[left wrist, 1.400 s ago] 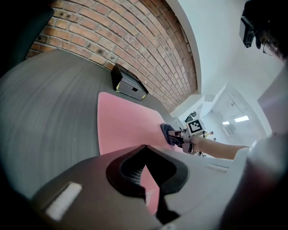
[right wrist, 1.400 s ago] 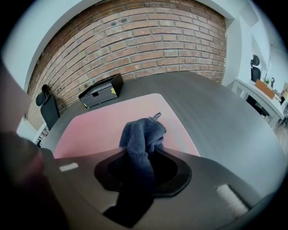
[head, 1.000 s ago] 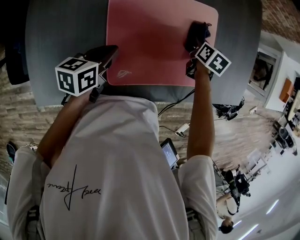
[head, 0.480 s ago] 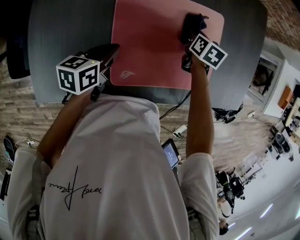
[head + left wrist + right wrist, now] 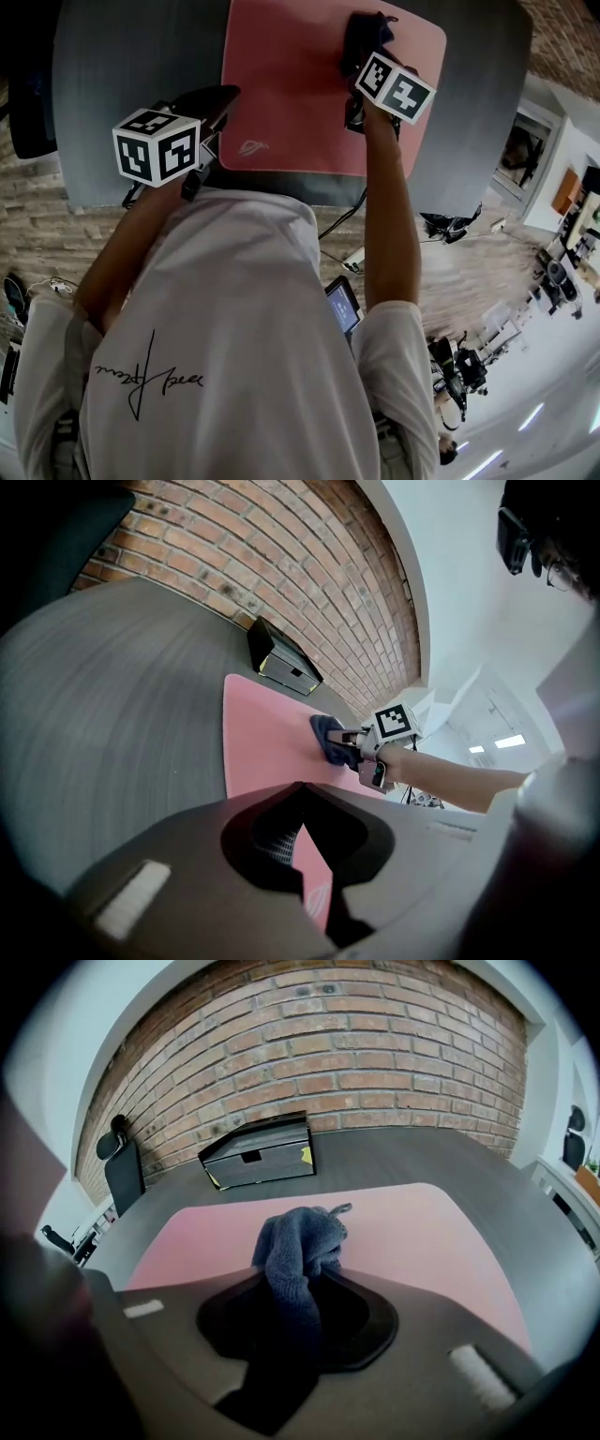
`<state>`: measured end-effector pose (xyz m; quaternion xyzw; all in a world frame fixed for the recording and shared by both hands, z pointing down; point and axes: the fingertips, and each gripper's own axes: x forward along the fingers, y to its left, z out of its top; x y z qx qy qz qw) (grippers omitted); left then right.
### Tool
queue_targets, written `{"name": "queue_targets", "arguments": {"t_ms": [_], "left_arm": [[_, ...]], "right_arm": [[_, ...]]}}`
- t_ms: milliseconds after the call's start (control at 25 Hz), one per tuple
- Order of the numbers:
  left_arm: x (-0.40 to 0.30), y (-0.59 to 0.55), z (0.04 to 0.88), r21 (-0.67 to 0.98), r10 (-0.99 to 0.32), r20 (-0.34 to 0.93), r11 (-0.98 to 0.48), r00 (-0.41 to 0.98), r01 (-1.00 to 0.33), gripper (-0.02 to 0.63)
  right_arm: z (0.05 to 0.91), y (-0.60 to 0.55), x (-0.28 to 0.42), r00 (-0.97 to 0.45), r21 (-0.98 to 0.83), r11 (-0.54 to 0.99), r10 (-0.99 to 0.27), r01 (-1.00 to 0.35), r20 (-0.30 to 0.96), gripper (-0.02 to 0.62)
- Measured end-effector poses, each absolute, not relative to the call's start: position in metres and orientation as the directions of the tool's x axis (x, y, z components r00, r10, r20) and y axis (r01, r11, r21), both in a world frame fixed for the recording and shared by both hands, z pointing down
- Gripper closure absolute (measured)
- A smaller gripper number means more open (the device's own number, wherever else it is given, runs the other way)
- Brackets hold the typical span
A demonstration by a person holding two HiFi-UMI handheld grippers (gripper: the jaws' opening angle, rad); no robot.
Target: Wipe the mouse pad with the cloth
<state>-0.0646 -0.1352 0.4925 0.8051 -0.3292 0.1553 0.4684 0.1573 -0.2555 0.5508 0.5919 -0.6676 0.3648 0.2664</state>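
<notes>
A pink mouse pad (image 5: 291, 94) lies on a dark grey table (image 5: 122, 66). My right gripper (image 5: 361, 58), under its marker cube, is shut on a dark blue cloth (image 5: 367, 30) that rests bunched on the pad's far right part. In the right gripper view the cloth (image 5: 300, 1237) hangs between the jaws of the right gripper (image 5: 300, 1279), above the pad (image 5: 431, 1232). My left gripper (image 5: 223, 101) hovers at the pad's near left corner, shut and holding nothing. The left gripper view shows this gripper (image 5: 302, 791), the pad (image 5: 262, 733) and the cloth (image 5: 326, 739).
A black box (image 5: 258, 1152) stands on the table beyond the pad, in front of a brick wall. A dark chair (image 5: 120, 1171) sits at the far left. A cable (image 5: 342, 214) hangs below the table's near edge. The person's torso fills the lower head view.
The right gripper has carried the cloth away from the person and leftward across the pad. The left gripper has stayed put.
</notes>
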Motion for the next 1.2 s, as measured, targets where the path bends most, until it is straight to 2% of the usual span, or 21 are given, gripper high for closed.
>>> {"name": "queue_targets", "arguments": {"t_ms": [920,1200], "left_arm": [[-0.077,-0.136,0.484,0.651,-0.422,0.541,-0.337,0.727,-0.68,0.594],[-0.081,-0.136,0.478,0.648,-0.443,0.529,-0.341,0.724,-0.682,0.594]], "right_arm": [[0.549,-0.257,0.065,-0.267,-0.167,0.222,-0.569,-0.961,0.778,0.494],[0.548,-0.241,0.031,-0.319,-0.144,0.334,-0.561,-0.932,0.764,0.494]]}}
